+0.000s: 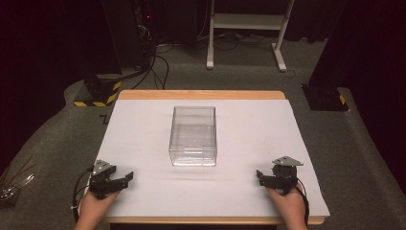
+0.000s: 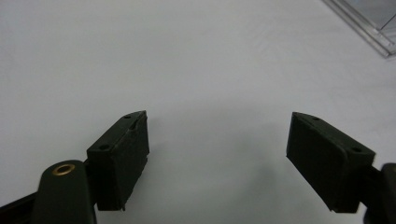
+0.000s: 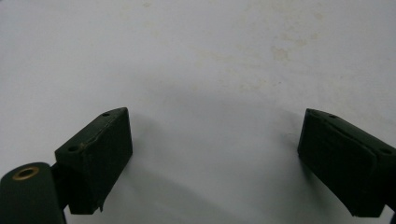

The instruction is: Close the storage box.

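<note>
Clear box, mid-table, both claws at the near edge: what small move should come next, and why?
Probably bring the left claw forward toward the box. Both claws stand open with nothing between the jaws, the right claw likewise low by the near edge, and the box sits untouched, apart from both.

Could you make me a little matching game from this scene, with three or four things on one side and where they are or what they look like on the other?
Things:
1. clear box
2. left gripper
3. right gripper
4. white sheet

Descriptions:
A. near the table's front right corner, fingers apart with nothing between them
B. in the middle of the table, see-through and empty
C. covers most of the wooden tabletop
D. near the table's front left corner, fingers apart with nothing between them

Pairs: 1-B, 2-D, 3-A, 4-C
</note>
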Demonstrator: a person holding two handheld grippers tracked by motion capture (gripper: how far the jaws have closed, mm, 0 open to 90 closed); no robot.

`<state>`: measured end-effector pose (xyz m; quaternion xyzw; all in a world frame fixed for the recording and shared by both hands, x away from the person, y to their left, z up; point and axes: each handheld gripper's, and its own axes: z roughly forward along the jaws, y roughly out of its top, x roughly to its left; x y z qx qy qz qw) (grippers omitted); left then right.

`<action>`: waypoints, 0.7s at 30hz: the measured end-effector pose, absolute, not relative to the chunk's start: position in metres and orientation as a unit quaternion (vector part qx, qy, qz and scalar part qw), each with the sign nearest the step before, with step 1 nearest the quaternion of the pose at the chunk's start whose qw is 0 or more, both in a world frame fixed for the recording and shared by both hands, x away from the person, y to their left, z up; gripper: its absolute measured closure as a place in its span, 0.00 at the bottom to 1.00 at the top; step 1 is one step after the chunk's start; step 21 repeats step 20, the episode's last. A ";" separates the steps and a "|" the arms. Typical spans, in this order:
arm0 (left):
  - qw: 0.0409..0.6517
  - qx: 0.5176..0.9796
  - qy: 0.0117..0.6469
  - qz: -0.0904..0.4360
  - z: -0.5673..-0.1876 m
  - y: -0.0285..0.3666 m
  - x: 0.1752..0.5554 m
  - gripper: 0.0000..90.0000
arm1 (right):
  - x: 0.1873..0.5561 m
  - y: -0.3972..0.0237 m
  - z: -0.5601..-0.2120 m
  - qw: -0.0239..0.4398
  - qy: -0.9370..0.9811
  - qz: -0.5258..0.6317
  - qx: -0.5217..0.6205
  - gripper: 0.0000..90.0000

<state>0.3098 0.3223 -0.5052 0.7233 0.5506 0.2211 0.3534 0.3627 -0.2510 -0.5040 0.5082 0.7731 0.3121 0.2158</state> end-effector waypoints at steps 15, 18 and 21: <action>0.332 0.753 0.518 0.233 -0.508 0.311 0.309 0.22 | 0.363 -0.251 -0.504 0.216 0.773 0.313 0.508 0.11; 0.332 0.755 0.517 0.230 -0.508 0.312 0.310 0.22 | 0.363 -0.251 -0.504 0.216 0.773 0.313 0.508 0.11; 0.331 0.755 0.517 0.231 -0.508 0.311 0.310 0.22 | 0.363 -0.251 -0.504 0.216 0.773 0.313 0.507 0.11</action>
